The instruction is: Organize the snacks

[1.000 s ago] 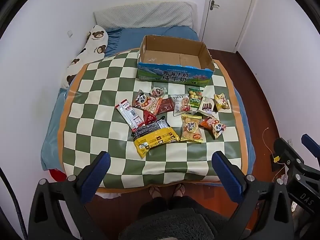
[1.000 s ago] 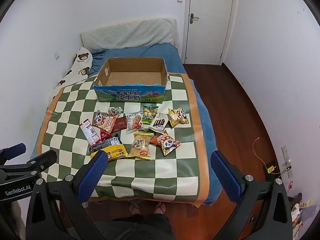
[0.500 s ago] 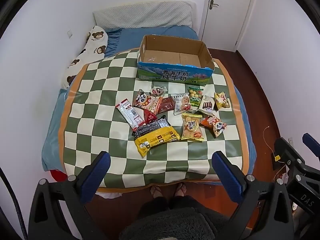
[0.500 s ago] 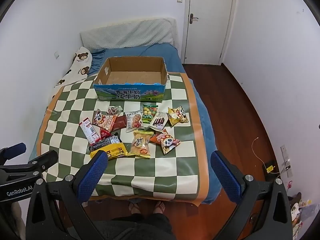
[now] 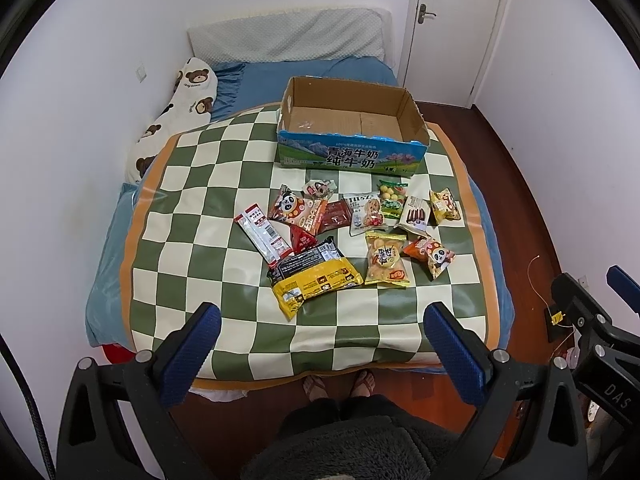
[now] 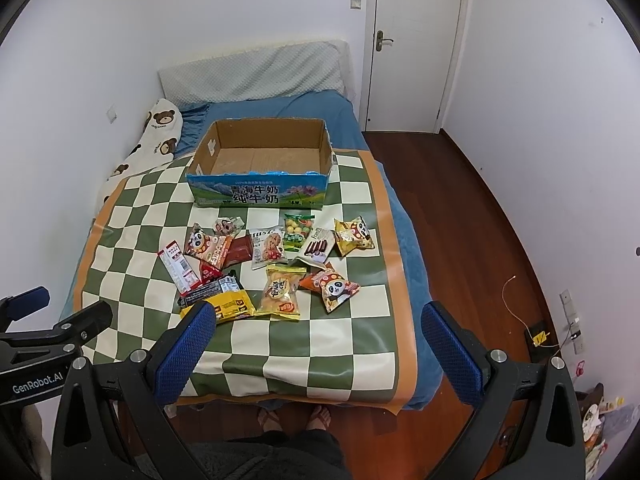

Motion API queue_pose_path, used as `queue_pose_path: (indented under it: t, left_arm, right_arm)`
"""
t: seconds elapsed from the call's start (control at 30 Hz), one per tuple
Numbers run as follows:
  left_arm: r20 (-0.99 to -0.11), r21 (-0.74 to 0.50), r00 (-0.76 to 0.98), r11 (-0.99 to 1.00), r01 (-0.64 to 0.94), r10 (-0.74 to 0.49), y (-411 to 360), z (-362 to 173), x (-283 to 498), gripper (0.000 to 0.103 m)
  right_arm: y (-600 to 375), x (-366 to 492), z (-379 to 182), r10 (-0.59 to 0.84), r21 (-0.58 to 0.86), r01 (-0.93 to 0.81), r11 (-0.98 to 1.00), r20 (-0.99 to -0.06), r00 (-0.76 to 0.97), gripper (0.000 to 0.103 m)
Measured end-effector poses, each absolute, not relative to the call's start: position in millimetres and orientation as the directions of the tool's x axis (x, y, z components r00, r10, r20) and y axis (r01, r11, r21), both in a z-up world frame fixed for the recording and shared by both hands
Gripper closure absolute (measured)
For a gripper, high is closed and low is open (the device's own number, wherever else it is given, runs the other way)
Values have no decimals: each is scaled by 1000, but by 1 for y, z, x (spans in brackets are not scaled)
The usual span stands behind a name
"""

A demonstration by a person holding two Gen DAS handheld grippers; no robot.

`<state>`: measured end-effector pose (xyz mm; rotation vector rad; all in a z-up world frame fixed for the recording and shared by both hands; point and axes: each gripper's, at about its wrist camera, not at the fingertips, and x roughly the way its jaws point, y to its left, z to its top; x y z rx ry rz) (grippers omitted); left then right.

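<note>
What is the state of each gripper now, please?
Left gripper: open, fingers wide apart, holding nothing.
Right gripper: open, fingers wide apart, holding nothing.

Cardboard box (image 5: 352, 122) open-topped, unobstructed; snack packets (image 5: 352, 236) crowded, overlapping; surrounding mat (image 5: 200, 200) bare.

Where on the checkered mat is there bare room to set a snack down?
Bare: the mat's left side, beside the bear pillow; the near strip between the snacks and the mat's edge; the box floor. Crowded: the patch just in front of the box, where packets overlap.
</note>
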<state>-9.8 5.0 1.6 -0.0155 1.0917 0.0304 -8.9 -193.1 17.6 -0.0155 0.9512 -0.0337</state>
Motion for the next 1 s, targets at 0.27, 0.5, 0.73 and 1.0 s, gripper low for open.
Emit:
queue_pose_path:
  t: [0.27, 0.5, 0.73, 1.0]
  left_arm:
    - [-885, 7, 465, 1000, -28, 19, 3, 5, -9, 0]
    - [-883, 8, 470, 1000, -27, 20, 0, 6, -9, 0]
    - [-881, 8, 472, 1000, -18, 15, -1, 7, -8, 0]
    - [-880, 6, 475, 1000, -17, 13, -2, 7, -9, 0]
  right_arm:
    - [-195, -10, 18, -42, -34, 25, 999, -808, 588, 0]
    - [-196, -12, 19, -55, -43, 35, 998, -802, 595, 0]
    - [-197, -12, 19, -57, -45, 35, 998, -802, 594, 0]
    - [-196, -12, 19, -55, -43, 35, 998, -801, 596, 0]
